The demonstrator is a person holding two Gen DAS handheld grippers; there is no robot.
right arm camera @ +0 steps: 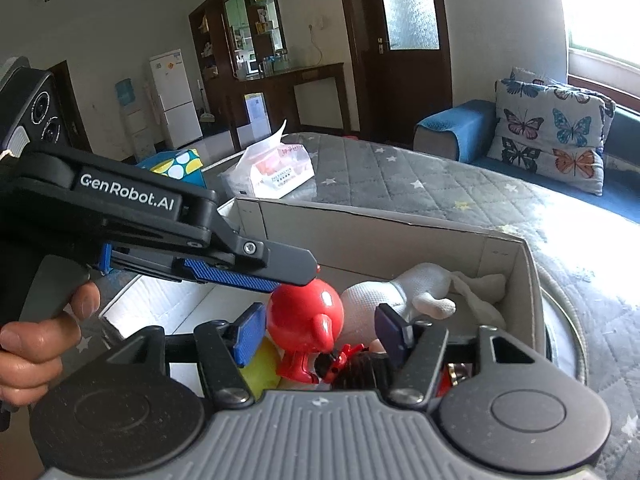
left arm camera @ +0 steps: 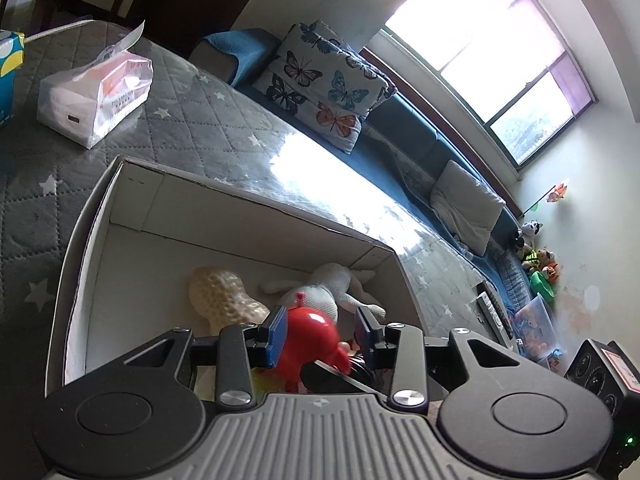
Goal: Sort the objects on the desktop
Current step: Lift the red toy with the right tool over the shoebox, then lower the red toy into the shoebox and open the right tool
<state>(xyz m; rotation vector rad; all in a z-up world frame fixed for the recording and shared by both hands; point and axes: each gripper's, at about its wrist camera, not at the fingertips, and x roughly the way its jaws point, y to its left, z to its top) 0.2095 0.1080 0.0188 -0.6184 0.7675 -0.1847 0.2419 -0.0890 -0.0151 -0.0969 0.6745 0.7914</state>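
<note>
A cardboard box [left arm camera: 256, 196] [right arm camera: 400, 224] stands on the grey quilted table. Inside lie a red plastic figure [left arm camera: 310, 340] [right arm camera: 308, 326], a white plush rabbit [left arm camera: 332, 288] [right arm camera: 400, 296], a tan peanut-shaped toy [left arm camera: 220, 294], a yellow ball [right arm camera: 260, 368] and a small dark-haired doll [right arm camera: 356, 368]. My left gripper [left arm camera: 322, 334] hangs over the box, jaws open on either side of the red figure; it also shows from the side in the right wrist view [right arm camera: 280, 272]. My right gripper [right arm camera: 320, 332] is open above the same figure, fingers apart from it.
A tissue pack [left arm camera: 96, 94] [right arm camera: 272, 168] and a blue-yellow tissue box [left arm camera: 10, 68] [right arm camera: 176, 168] sit on the table behind the box. A sofa with a butterfly cushion [left arm camera: 324, 84] [right arm camera: 548, 128] runs along the window. Remotes [left arm camera: 494, 308] lie on the table near the box.
</note>
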